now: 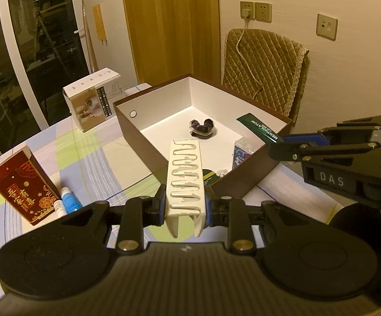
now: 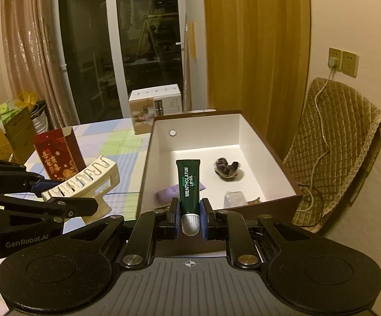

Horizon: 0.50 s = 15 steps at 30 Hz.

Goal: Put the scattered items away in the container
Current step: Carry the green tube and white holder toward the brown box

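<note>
My left gripper point(image 1: 185, 205) is shut on a white slotted plastic rack point(image 1: 186, 176), held above the table at the near corner of the brown box point(image 1: 138, 129) with a white inside. My right gripper point(image 2: 189, 216) is shut on a green Mentholatum lip gel tube point(image 2: 189, 181), held over the box's near wall point(image 2: 144, 173). In the box lie a dark wrapped item point(image 2: 227, 168), a purple tube point(image 2: 169, 192) and a clear packet point(image 2: 234, 198). The rack point(image 2: 85, 181) and left gripper point(image 2: 48, 194) show in the right wrist view; the right gripper point(image 1: 282, 142) and tube point(image 1: 261, 129) in the left.
A red carton point(image 1: 24, 184) and a blue-and-white tube point(image 1: 68, 202) stand on the checked tablecloth at the left. A white product box point(image 1: 93, 100) stands at the far edge. A chair with a quilted cover point(image 1: 266, 68) is behind the brown box.
</note>
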Motion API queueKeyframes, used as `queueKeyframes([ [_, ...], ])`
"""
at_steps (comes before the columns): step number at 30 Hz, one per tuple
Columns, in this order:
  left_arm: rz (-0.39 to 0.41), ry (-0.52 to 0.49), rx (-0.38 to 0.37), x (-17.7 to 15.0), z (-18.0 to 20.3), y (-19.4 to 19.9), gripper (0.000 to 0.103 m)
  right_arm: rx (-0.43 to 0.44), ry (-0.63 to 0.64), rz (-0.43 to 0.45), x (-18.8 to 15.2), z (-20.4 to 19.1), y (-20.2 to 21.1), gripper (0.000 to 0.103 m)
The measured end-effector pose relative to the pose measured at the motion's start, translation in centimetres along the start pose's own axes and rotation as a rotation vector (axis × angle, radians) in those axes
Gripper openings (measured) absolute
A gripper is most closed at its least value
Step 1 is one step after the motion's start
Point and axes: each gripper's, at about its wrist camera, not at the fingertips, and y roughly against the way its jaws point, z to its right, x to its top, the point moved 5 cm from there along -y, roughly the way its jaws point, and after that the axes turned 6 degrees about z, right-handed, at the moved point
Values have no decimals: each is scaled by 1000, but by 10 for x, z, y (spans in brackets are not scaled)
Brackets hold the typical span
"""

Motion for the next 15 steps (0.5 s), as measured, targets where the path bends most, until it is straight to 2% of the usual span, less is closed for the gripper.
queueKeyframes([
  [15, -3, -28, -48, 23, 20, -42, 23, -50, -38, 2, 15, 46, -21, 18],
])
